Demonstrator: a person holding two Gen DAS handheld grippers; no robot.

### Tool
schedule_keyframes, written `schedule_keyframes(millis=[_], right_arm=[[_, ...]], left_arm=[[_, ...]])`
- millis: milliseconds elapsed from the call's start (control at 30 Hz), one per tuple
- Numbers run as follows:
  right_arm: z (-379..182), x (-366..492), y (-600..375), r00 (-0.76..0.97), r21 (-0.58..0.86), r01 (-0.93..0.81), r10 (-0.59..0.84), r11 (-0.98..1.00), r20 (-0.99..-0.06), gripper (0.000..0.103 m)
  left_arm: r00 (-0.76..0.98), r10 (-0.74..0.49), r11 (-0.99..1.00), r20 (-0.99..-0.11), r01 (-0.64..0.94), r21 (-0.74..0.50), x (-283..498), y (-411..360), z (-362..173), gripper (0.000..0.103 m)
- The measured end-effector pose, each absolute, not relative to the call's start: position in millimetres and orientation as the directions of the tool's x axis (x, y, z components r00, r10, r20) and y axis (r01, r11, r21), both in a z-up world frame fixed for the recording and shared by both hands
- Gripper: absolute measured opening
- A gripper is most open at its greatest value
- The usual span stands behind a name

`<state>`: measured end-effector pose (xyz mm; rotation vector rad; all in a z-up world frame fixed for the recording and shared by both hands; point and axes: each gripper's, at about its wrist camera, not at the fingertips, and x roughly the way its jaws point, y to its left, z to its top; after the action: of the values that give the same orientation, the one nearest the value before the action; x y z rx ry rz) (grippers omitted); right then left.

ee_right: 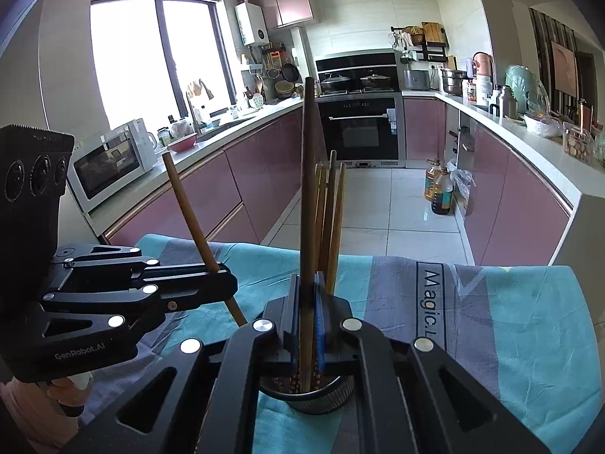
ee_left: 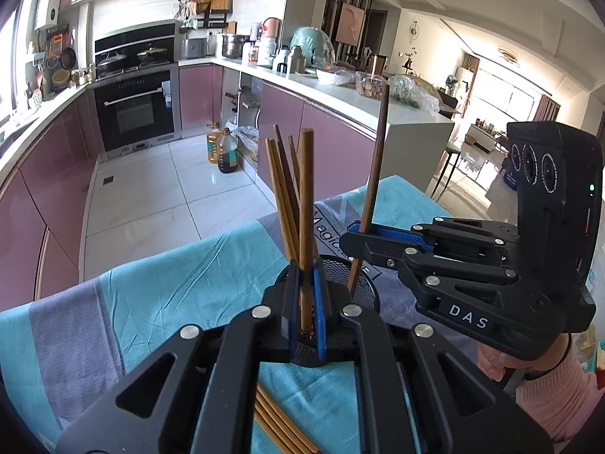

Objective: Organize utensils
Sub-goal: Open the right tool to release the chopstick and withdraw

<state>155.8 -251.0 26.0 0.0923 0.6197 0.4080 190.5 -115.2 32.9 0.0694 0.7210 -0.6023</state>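
My left gripper (ee_left: 307, 270) is shut on a light brown chopstick (ee_left: 304, 204) that stands nearly upright beside a black mesh holder (ee_left: 357, 283). Several light chopsticks (ee_left: 281, 189) lean together in that holder. To the right, my right gripper (ee_left: 355, 232) is shut on a dark brown chopstick (ee_left: 374, 166) whose lower tip reaches into the holder's mouth. In the right wrist view, the right gripper (ee_right: 307, 287) clamps the dark chopstick (ee_right: 309, 174) directly over the holder (ee_right: 317, 397). The left gripper (ee_right: 223, 282) at the left holds its light chopstick (ee_right: 189, 212) tilted.
A teal and grey cloth (ee_left: 170, 283) covers the table. Loose chopsticks (ee_left: 280, 423) lie on it under the left gripper. A hand in a pink sleeve (ee_left: 548, 389) holds the right gripper. Oil bottles (ee_right: 440, 189) stand on the tiled floor by the pink cabinets.
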Motion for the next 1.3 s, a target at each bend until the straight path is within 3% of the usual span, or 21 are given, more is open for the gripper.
schedule_keyframes(millis=[667,767,933,1100,1233,1300], right_arm=[[13.0,167.8,-259.1,0.731,0.249,-0.303,0.393,0.92,-0.558,0.008],[12.4,161.3,-260.0,0.732,0.259,-0.313,0.405,0.914,-0.547,0.009],[14.6,135.5,-258.9,0.739,0.262,-0.356,0.442,0.897,-0.508,0.028],[17.2,99.1,-250.2,0.73,0.244,-0.431,0.495,0.869,-0.471,0.05],[1.1,75.8,-234.8,0.693,0.225,-0.474,0.518,0.851,-0.501,0.063],[-14.4,69.7,-225.2,0.671,0.215,-0.477,0.511,0.852,-0.538,0.064]], left_arm=[[0.59,-0.497,0.844,-0.636,0.498,-0.198,203.4,-109.7,18.9,0.009],[0.617,-0.5,0.849,-0.608,0.488,-0.203,193.2,-100.8,22.1,0.021],[0.679,-0.489,0.864,-0.548,0.462,-0.198,167.8,-77.7,24.8,0.041],[0.75,-0.413,0.908,-0.516,0.383,-0.17,142.0,-47.5,17.2,0.071],[0.771,-0.34,0.939,-0.538,0.308,-0.151,128.2,-26.5,-1.7,0.085],[0.772,-0.31,0.95,-0.555,0.278,-0.143,122.9,-19.5,-11.3,0.091]])
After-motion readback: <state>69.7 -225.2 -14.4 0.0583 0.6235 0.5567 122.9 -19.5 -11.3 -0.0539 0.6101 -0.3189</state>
